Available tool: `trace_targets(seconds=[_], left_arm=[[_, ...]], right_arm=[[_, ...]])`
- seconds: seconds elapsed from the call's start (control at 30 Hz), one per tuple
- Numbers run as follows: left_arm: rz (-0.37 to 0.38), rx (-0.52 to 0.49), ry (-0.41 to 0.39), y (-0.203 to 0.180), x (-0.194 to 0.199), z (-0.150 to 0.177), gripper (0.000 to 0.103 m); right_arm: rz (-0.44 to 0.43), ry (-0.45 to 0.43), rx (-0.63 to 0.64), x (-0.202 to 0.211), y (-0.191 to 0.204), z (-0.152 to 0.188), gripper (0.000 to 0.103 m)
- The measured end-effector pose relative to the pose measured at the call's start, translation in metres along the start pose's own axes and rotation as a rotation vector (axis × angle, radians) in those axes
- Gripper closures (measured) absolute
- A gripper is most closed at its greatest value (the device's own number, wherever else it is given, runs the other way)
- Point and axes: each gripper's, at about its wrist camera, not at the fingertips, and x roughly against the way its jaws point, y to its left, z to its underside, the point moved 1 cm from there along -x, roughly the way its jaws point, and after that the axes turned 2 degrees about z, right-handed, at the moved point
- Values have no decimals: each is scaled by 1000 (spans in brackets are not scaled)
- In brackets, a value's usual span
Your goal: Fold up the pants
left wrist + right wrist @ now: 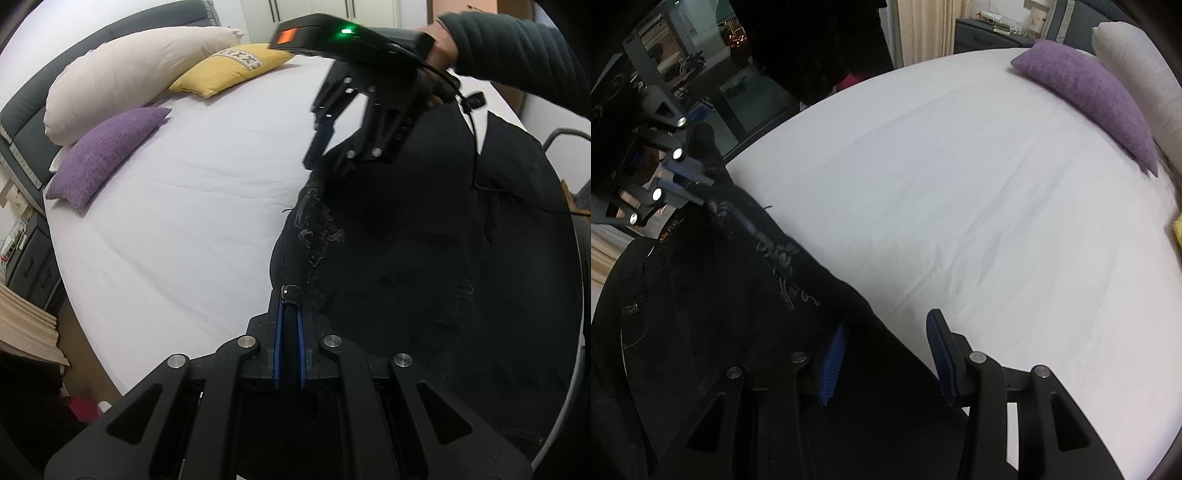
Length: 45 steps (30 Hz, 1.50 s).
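Observation:
Black pants (406, 240) with pale embroidery lie on the white bed (192, 206), spread toward its right side. My left gripper (290, 295) is shut on a corner of the pants' edge. My right gripper (886, 332) is open, its jaws standing astride the same fabric edge (775, 258), with the pants between the blue pads. In the left wrist view the right gripper (328, 151) hangs over the far end of the pants. In the right wrist view the left gripper (690, 184) pinches the far corner.
A purple cushion (103, 155), a yellow cushion (229, 66) and a long cream pillow (122, 74) lie by the dark headboard (22, 122). A nightstand (29, 251) stands beside the bed. The bed's edge (768, 136) borders a dark floor area.

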Motion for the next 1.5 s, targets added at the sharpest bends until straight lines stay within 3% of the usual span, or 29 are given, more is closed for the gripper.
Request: trace_targets(seconds=[0.03,0.17,0.23,0.4,0.6,0.77,0.9,1.1,1.33,1.5], left_arm=[[-2,-6,-3,-3,-2,-2,98],[-7,-14,-5,-5,-3,-7,98],[-12,-13,-6,-4,-3,-8,98],[-15,12,-12,-3,-4,-8,98],[-29,16,-25,-15,10,-5,98],[-24,9,-22,-46,22,3,98],[5,20,-17,-75,28,12,98],[7,-39,8,-131,41,33,98],[60,-79,69,-188,50,74,98],[63,-133,100,-231,56,94,98]], right_arm=[[-7,7,4,-1,0,-1,58],[-33,38,40,-3,5,-3,92],[-35,38,50,0,8,-2,94],[-34,-17,-4,19,6,6,96],[-10,-108,-108,37,30,34,98],[-65,-199,-339,43,50,59,98],[-182,-284,-593,47,66,82,98],[-279,-344,-806,46,86,123,98],[-241,-260,-769,52,149,176,98],[-98,-190,-653,59,201,182,98]])
